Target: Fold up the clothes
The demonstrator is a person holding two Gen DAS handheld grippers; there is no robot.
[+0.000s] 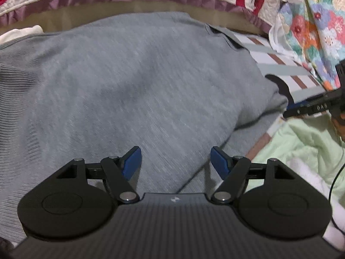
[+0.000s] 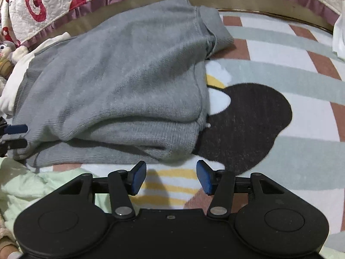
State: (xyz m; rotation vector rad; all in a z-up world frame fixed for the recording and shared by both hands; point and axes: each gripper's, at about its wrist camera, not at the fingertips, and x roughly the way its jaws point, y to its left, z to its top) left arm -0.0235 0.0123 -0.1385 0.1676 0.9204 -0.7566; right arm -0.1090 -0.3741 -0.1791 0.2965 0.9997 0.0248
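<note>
1. Lying on a striped blanket with a dark cartoon figure on it, the grey sweater is folded over on itself, an upper layer draped on a lower knit layer; no box, basket or other container shows in either view.
2. Seen from the right wrist, the sweater's long axis runs from the near left to the far right, with a hemmed edge at the far right end.
3. Its left end is partly cut off by the frame edge and covers something white that cannot be identified.
4. The left wrist view is blurred, so the knit is hard to read there.
5. The left gripper hangs over the grey cloth, jaws wide apart with nothing clamped.
6. The right gripper sits just off the sweater's near edge, over the blanket, jaws likewise apart and empty.
7. A pale green cloth lies at the near left; a quilted cover with red print borders the far side.
</note>
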